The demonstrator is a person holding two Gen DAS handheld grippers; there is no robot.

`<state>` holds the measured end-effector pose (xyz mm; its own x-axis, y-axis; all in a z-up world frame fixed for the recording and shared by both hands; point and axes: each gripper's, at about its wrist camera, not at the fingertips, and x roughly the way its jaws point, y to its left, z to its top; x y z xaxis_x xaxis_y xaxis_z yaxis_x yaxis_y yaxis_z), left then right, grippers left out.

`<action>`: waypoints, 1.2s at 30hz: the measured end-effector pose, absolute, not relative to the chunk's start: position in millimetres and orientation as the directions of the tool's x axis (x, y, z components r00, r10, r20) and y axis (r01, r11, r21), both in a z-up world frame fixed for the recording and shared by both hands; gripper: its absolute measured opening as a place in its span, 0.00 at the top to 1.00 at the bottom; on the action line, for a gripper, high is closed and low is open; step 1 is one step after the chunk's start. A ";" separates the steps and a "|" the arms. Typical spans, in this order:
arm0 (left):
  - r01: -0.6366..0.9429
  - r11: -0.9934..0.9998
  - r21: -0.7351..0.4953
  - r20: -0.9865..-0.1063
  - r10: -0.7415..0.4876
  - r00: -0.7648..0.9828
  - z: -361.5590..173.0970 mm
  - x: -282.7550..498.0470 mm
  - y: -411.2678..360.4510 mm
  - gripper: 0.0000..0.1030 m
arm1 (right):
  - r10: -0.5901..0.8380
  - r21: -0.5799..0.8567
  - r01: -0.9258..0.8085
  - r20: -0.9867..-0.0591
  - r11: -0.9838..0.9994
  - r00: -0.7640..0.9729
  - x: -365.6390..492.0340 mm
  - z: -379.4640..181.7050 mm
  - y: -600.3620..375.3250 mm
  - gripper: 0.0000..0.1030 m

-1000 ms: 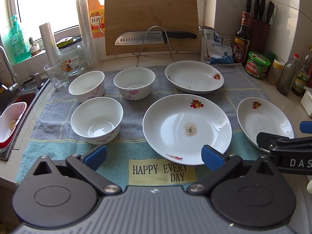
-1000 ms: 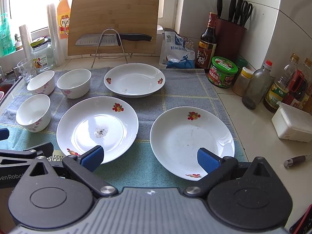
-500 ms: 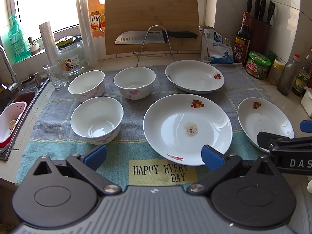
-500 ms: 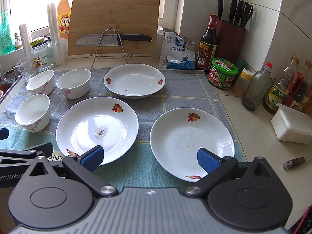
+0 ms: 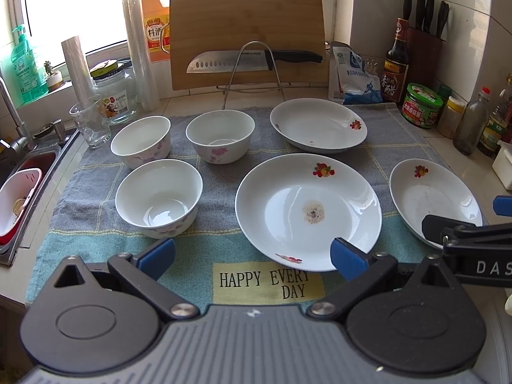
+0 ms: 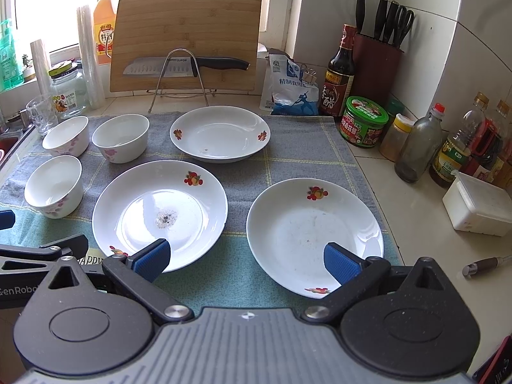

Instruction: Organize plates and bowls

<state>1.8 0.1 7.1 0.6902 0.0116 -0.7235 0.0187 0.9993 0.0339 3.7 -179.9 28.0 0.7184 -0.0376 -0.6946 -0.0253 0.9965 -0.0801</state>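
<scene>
Nothing stacked yet: 3 bowls (image 5: 159,196) sit grouped at the left of the towel (image 5: 224,249) on the table, 3 plates spread centre to right, likely laid out for sorting by type. Left gripper (image 5: 252,252) jaws wide, empty, w/ the big plate (image 5: 308,211) just ahead, rim by the right pad. Right gripper (image 6: 246,257) jaws wide, empty, near rim of right plate (image 6: 315,235) btwn its pads.

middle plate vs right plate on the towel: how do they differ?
The middle plate looks wider than the right plate, though fisheye may skew that. The middle plate has a round brownish stain at its centre; the right plate shows only faint smears and specks. The middle plate lies fully on the towel; the right plate sits near the towel's right edge. Both are white with fruit prints on the rim, upright and unstacked.
</scene>
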 end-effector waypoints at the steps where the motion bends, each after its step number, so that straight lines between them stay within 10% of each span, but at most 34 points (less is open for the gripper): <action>1: 0.019 0.999 0.035 -0.723 0.012 0.691 7.2 2.2 0.5 0.01 | -0.038 -0.080 -0.025 -0.695 0.996 0.718 5.0 28.8 -180.7 0.00; 36: 0.294 0.956 -0.014 -0.690 -0.222 0.689 5.3 25.6 23.2 0.01 | -0.151 -0.157 0.070 -0.594 0.985 0.790 -19.3 23.8 -178.6 0.00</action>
<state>25.6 23.2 5.3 0.6888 -0.2222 -0.6900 0.2943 0.9556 -0.0139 -19.3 -178.6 23.8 0.7901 -0.1512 -0.5940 0.0704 0.9851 -0.1570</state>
